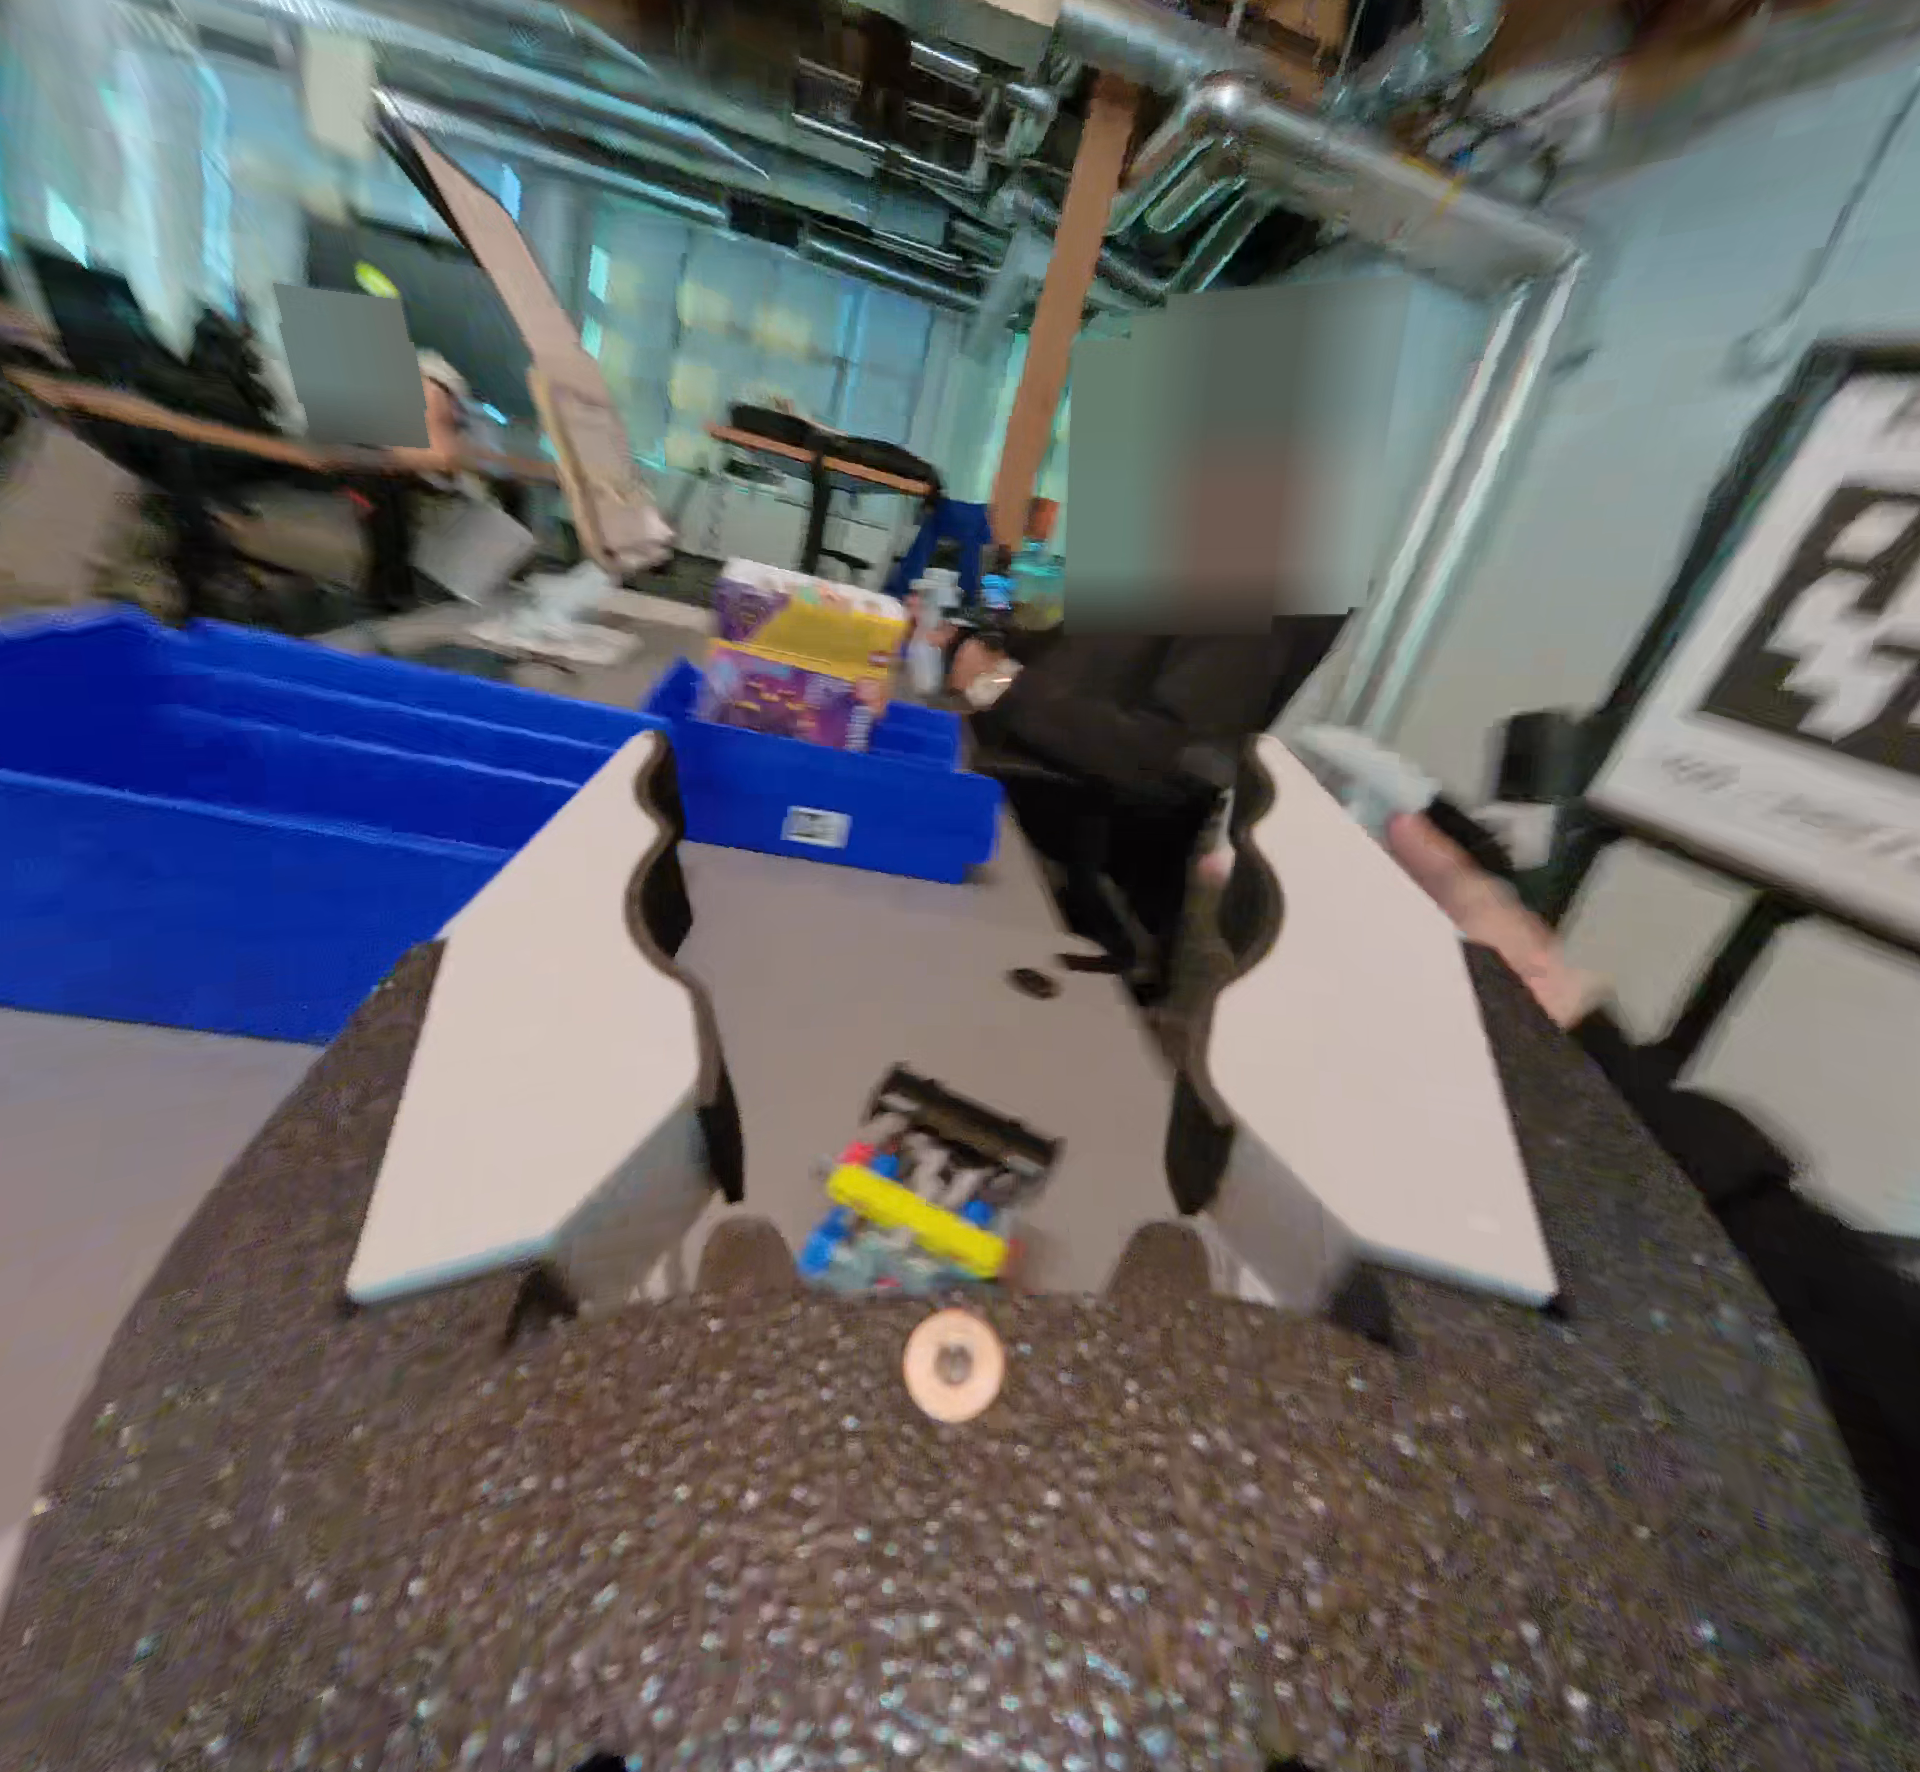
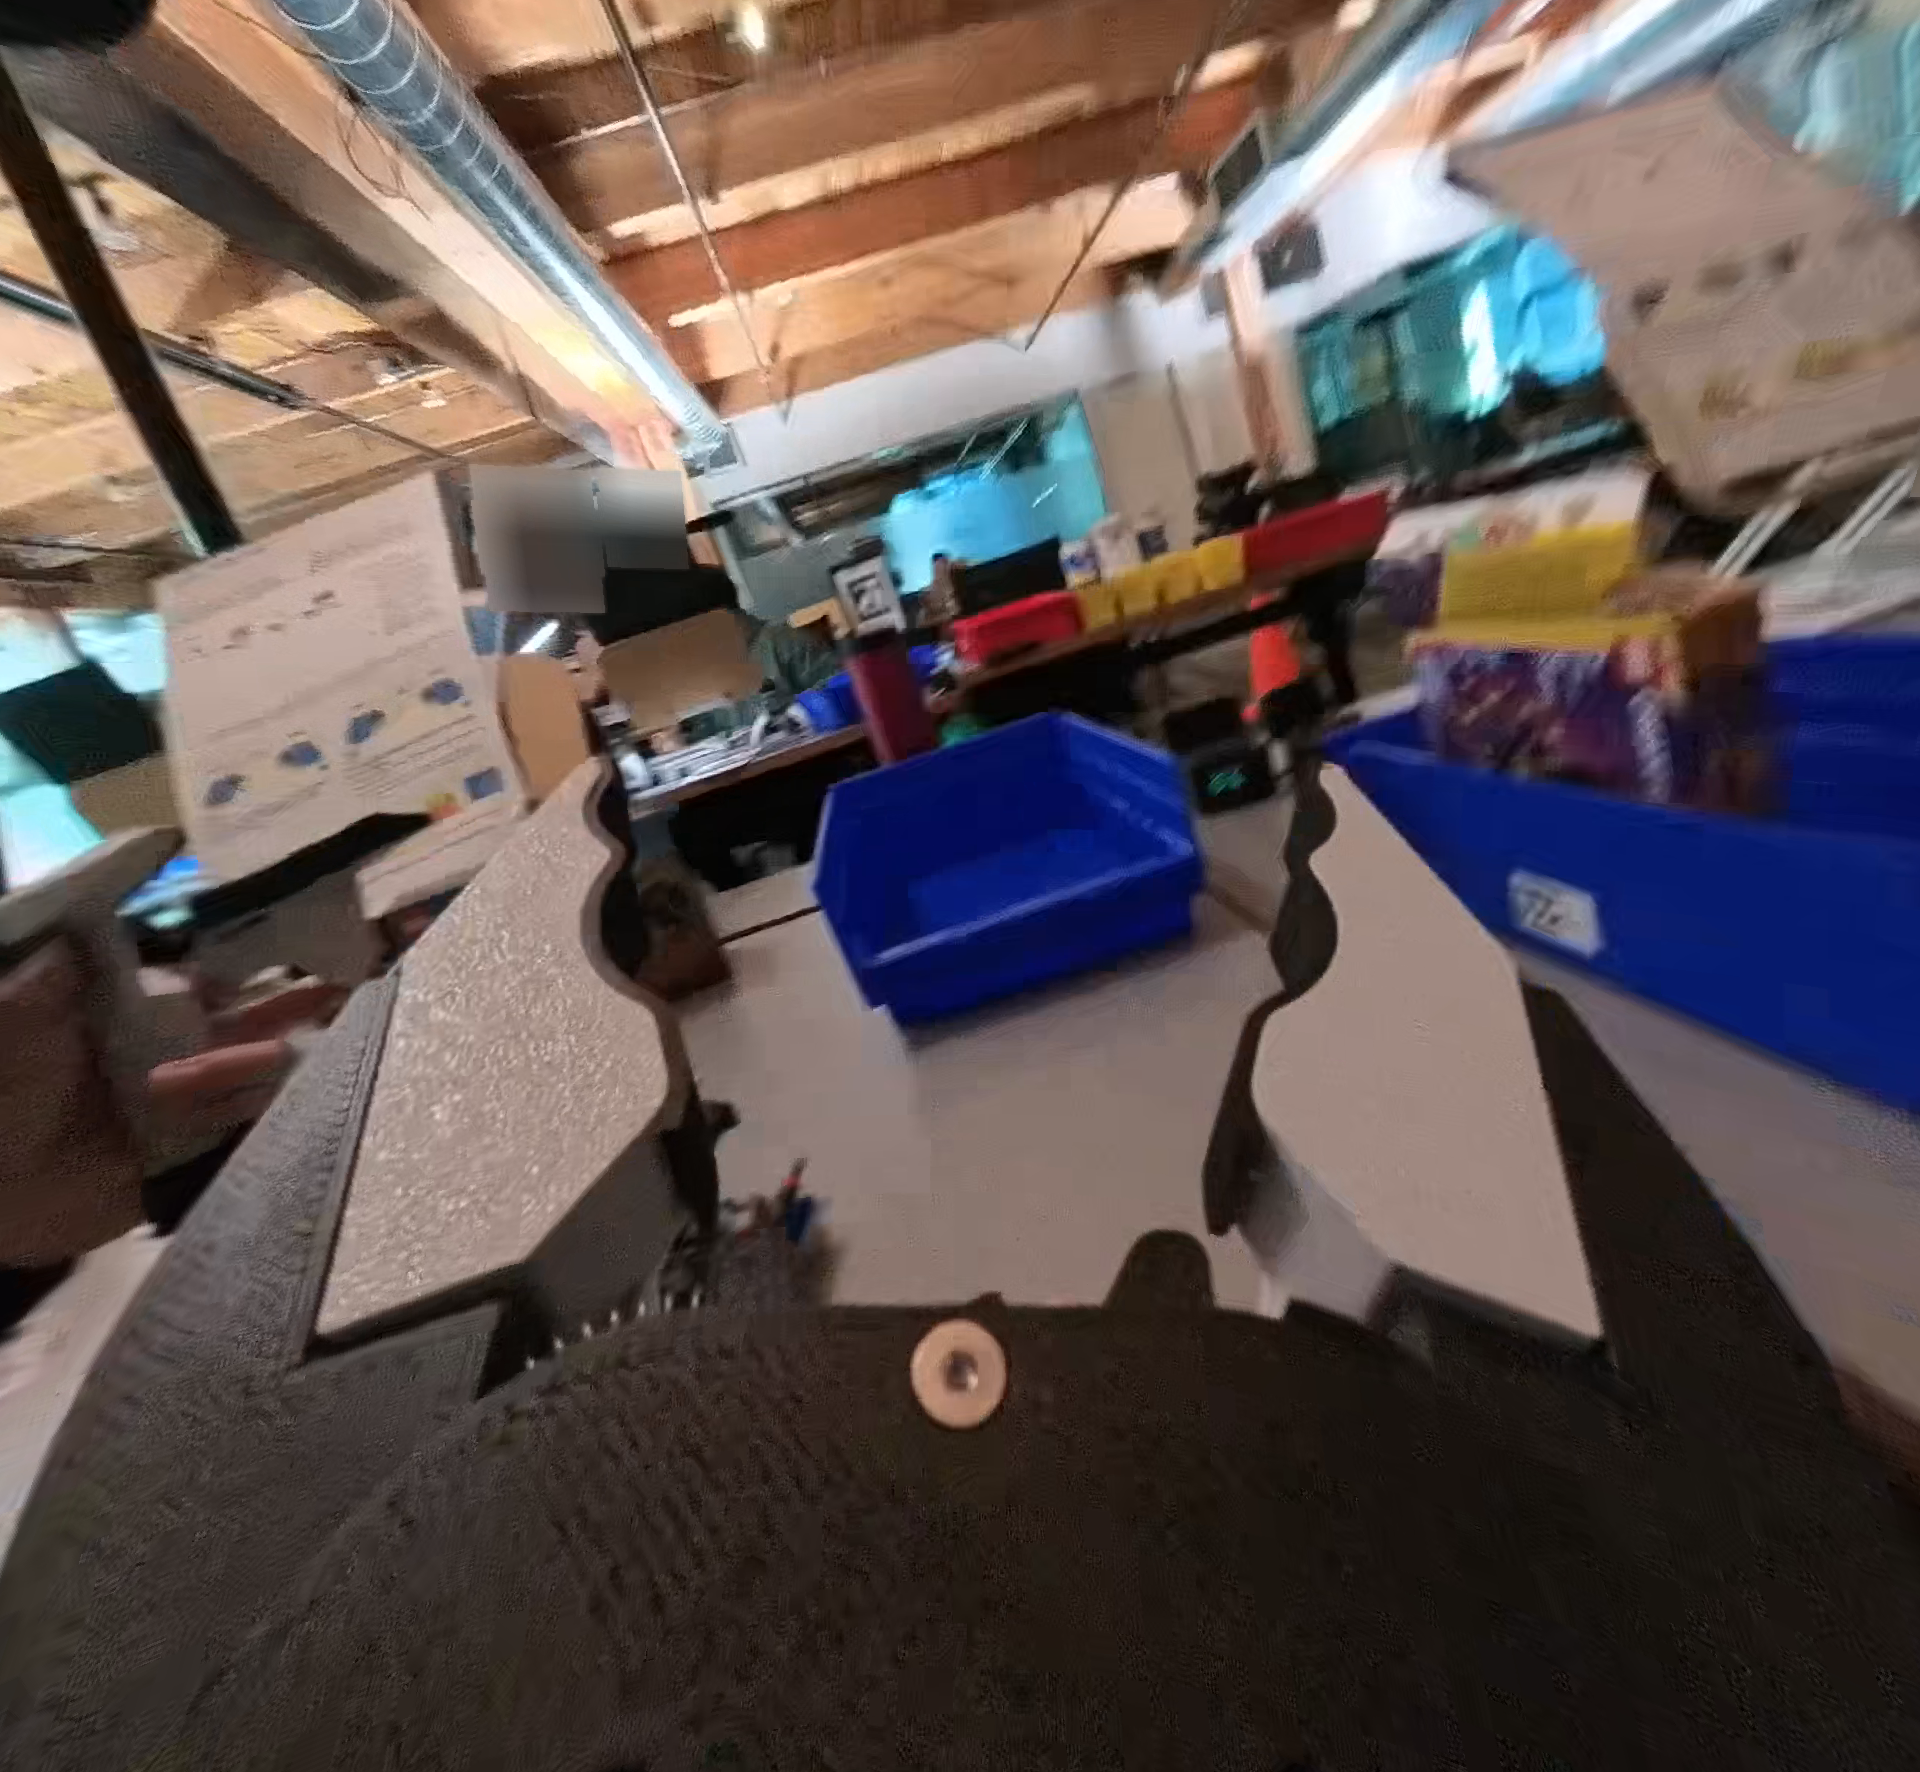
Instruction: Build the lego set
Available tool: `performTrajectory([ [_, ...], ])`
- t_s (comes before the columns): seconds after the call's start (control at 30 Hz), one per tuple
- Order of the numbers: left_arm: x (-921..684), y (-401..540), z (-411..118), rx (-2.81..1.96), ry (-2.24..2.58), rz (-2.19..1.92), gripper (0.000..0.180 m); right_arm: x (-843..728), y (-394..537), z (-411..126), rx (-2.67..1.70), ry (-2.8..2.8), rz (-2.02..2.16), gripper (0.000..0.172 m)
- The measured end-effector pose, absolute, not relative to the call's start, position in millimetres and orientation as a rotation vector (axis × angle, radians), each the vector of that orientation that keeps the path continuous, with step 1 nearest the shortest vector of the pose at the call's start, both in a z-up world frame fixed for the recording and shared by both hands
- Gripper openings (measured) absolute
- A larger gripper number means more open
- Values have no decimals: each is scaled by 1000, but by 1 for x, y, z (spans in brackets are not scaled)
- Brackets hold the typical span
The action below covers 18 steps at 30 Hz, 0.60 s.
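Grey bench point(image 1: 883, 974) is seen beneath both grippers, left point(image 1: 951, 756) and right point(image 2: 956, 787), jaws spread wide on air; blue bins point(image 2: 1008, 870) are set beyond.

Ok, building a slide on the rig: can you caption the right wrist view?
Open, empty right claw above a grey table, facing a small blue bin.
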<state>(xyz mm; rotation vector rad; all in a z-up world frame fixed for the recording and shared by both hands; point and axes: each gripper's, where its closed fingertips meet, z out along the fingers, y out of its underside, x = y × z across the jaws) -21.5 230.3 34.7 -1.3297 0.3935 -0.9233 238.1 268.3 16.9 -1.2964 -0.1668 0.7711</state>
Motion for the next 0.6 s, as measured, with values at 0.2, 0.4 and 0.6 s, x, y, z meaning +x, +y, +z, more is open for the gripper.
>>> performTrajectory([
  [0.2,-6,234,48,-1242,358,-1024,101,210,263,21,-1245,-202,920,123],
  [0.4,13,237,49,-1213,347,-1164,106,186,254,36,-1218,-279,1001,128],
  [0.6,24,238,46,-1191,346,-1280,108,164,246,32,-1241,-376,1266,102],
])
